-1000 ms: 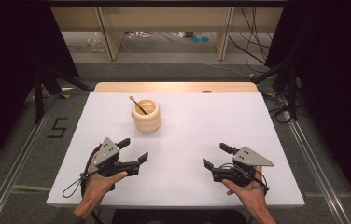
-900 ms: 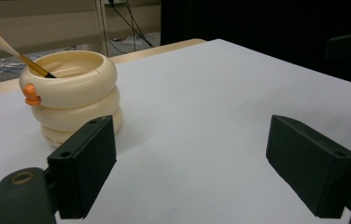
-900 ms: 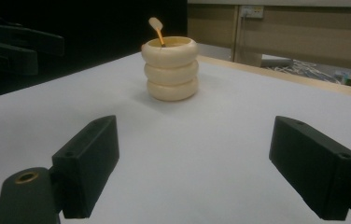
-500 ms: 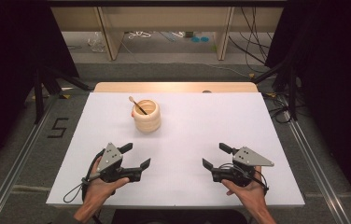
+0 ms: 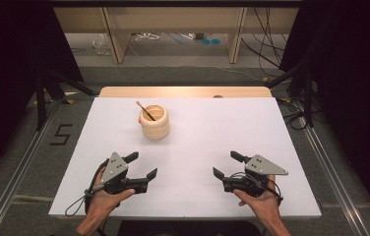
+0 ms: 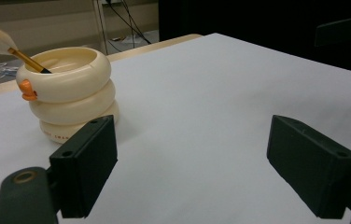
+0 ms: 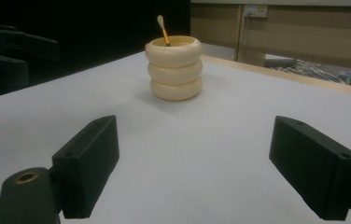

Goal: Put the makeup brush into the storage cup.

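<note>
Worktop (image 5: 252, 123): white sheet over a wooden top; a strip of wood shows along the far edge.

Pot (image 5: 154, 122): cream, three stacked rings, stands upright on the far-left part of the worktop, well apart from both tools. Small orange mark on its upper ring in the left gripper view (image 6: 27, 90). Some print near the base, too small to read.

Brush (image 5: 145, 110): stands inside the pot, leaning toward the far left in the high view. Amber handle w/ dark lower part, pale tuft at the top, tuft above the pot rim.

Left tool (image 5: 141, 167): near edge of worktop, left side, held by the left hand (image 5: 105, 199). Jaws released, wide gap, nothing between them. In the left gripper view the pot sits just beyond the left-hand jaw, bare white sheet between the jaws. Cable (image 5: 77, 205) loops off the near edge beside the hand.

Right tool (image 5: 228, 165): near edge, right side, held by the right hand (image 5: 262, 202). Jaws released, wide gap, nothing held. In the right gripper view the pot stands far off, about centred between the jaws, brush sticking up from it. Grey three-cornered plate on top of each tool.

Both tools point roughly inward/forward over the sheet. Can't tell if they touch it or sit just above.

Surroundings: floor beyond w/ loose cables, wooden frame legs (image 5: 116, 37), a "5" marked on the floor (image 5: 61, 134) at left.
</note>
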